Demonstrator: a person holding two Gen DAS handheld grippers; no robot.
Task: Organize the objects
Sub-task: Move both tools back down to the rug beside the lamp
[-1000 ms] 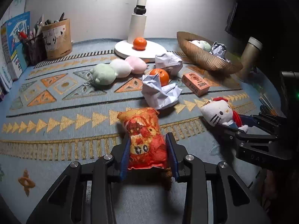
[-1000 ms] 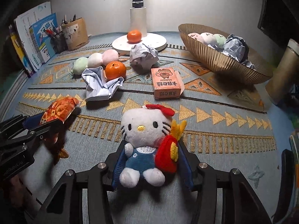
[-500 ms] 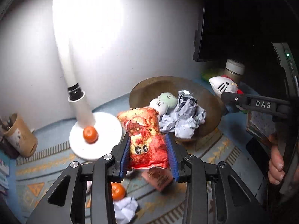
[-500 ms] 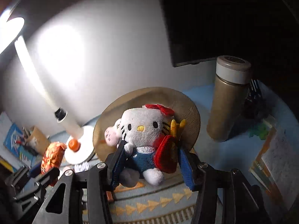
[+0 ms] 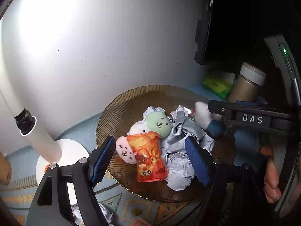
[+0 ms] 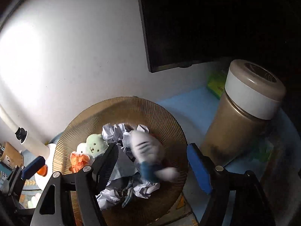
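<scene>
A ribbed brown bowl (image 5: 120,113) (image 6: 165,116) holds crumpled paper (image 5: 188,131) (image 6: 112,131), a green plush (image 5: 159,124) (image 6: 95,145), a pink plush (image 5: 125,150) and a white plush. My left gripper (image 5: 150,156) is open above the bowl; the orange snack bag (image 5: 148,158) (image 6: 79,160) lies loose between its spread fingers, against the plushes. My right gripper (image 6: 153,166) is open above the bowl; the Hello Kitty plush (image 6: 146,150) (image 5: 202,113) is blurred, free between its fingers over the paper.
A white desk lamp (image 5: 37,137) with an orange on its base stands left of the bowl. A tan bottle with a white band (image 6: 244,116) (image 5: 248,84) stands at its right. A dark monitor (image 6: 207,18) hangs behind. A green packet (image 5: 216,84) lies by the wall.
Both grippers moved closer over the bowl and opened. The snack bag and the Hello Kitty plush left the fingers and dropped into the bowl.
</scene>
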